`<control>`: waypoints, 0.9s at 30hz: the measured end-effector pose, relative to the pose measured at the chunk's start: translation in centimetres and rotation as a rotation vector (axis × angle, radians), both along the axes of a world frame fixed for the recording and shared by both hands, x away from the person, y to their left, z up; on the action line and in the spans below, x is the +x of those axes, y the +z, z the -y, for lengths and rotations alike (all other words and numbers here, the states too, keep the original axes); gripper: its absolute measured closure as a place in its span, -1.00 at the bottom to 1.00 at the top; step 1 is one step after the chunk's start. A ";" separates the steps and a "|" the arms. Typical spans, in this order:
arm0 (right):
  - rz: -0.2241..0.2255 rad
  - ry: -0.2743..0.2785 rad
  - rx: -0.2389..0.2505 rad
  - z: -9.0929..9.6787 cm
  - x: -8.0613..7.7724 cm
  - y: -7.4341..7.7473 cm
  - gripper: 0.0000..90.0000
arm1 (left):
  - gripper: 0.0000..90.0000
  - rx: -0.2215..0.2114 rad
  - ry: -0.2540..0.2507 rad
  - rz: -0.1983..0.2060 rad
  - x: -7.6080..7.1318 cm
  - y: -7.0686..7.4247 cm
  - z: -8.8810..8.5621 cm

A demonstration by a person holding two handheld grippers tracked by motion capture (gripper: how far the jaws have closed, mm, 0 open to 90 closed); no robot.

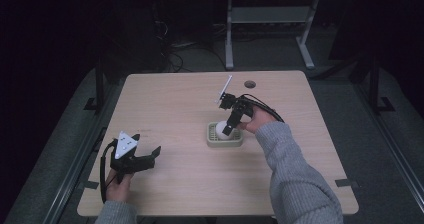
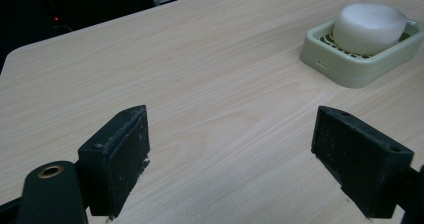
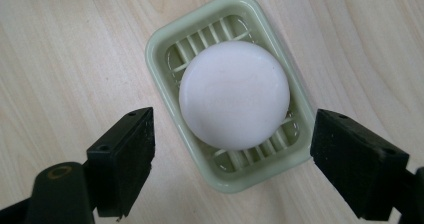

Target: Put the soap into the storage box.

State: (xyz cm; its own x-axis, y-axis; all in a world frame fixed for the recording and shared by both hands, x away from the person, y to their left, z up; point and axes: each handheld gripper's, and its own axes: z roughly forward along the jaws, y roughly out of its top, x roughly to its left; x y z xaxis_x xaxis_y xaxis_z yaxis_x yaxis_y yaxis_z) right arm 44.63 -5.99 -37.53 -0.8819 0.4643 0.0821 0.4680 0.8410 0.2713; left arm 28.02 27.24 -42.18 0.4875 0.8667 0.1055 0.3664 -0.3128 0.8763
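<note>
Wooden table (image 1: 190, 169) carries a green soap dish (image 3: 165, 49) holding white soap (image 3: 234, 94); right gripper (image 3: 232, 149) hangs released above it, left gripper (image 2: 232, 149) released near left.

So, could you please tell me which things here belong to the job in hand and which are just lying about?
In the job:
- white soap
- green soap dish
- right tool, open above the soap

Lying about:
- left tool, open, idle near the table edge
- second table's legs beyond
</note>
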 end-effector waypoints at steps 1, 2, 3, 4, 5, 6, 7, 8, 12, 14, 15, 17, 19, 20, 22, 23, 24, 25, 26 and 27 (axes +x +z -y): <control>-0.002 -0.008 0.006 0.2 -0.1 0.1 -0.62 | -0.66 -0.005 0.003 -0.002 0.0 0.0 0.0; -0.002 -0.008 0.006 0.2 -0.1 0.1 -0.62 | -0.66 -0.005 0.003 -0.002 0.0 0.0 0.0; -0.001 -0.003 0.007 0.4 -0.1 0.1 -0.62 | -0.66 -0.001 0.001 0.000 0.0 0.0 0.0; 0.004 -0.009 0.005 0.5 -0.2 0.2 -0.62 | -0.66 0.000 0.001 0.001 0.0 0.0 0.0; 0.001 -0.012 0.007 0.6 -0.2 0.3 -0.62 | -0.66 0.001 0.002 0.001 0.0 0.0 0.0; 0.001 -0.014 0.011 0.7 -0.3 0.3 -0.62 | -0.66 -0.002 0.003 0.001 0.0 0.0 0.0; 0.001 -0.016 0.011 0.8 -0.4 0.4 -0.62 | -0.66 -0.004 0.002 0.003 0.0 0.0 -0.1; 0.005 -0.015 0.010 1.1 -0.5 0.5 -0.62 | -0.66 -0.002 0.002 0.003 0.0 0.0 -0.1; 0.008 -0.026 0.021 1.7 -0.8 0.7 -0.62 | -0.66 -0.008 0.001 0.003 0.0 0.0 0.0; 0.010 -0.033 0.028 2.1 -1.0 0.9 -0.62 | -0.66 -0.005 0.002 0.002 0.0 0.0 0.0; 0.010 -0.033 0.028 2.1 -1.0 0.9 -0.62 | -0.66 -0.005 0.002 0.002 0.0 0.0 0.0; 0.009 -0.037 0.031 2.4 -1.1 1.0 -0.62 | -0.66 -0.003 0.000 0.001 0.0 0.0 0.0; 0.013 -0.038 0.029 2.7 -1.3 1.2 -0.62 | -0.66 -0.005 0.003 0.001 0.0 0.0 0.1; 0.016 -0.040 0.033 2.9 -1.4 1.3 -0.62 | -0.66 -0.001 0.001 0.000 -0.1 0.0 0.0; 0.018 -0.043 0.041 3.2 -1.6 1.4 -0.62 | -0.66 -0.001 0.001 0.001 0.0 0.0 0.0; 0.023 -0.043 0.043 3.4 -1.7 1.5 -0.62 | -0.66 -0.004 0.002 0.002 0.0 0.0 0.1; 0.023 -0.048 0.046 3.6 -1.8 1.5 -0.62 | -0.66 -0.004 0.002 0.001 0.0 0.0 0.1; 0.021 -0.053 0.047 3.7 -1.9 1.5 -0.62 | -0.66 -0.006 0.003 0.001 0.0 0.0 0.1; 0.021 -0.057 0.044 4.0 -2.1 1.5 -0.62 | -0.66 0.000 -0.002 0.003 -0.1 0.0 0.1; 0.021 -0.057 0.044 4.0 -2.1 1.5 -0.62 | -0.66 0.000 -0.002 0.003 -0.1 0.0 0.1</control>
State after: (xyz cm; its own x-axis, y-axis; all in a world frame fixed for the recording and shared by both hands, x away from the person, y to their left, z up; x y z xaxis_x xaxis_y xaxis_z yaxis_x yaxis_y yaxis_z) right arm 42.52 -9.98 -36.00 -0.8556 0.5105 0.0853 0.5090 0.8001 0.3175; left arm 27.96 27.15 -42.17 0.4886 0.8659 0.1074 0.3629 -0.3136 0.8775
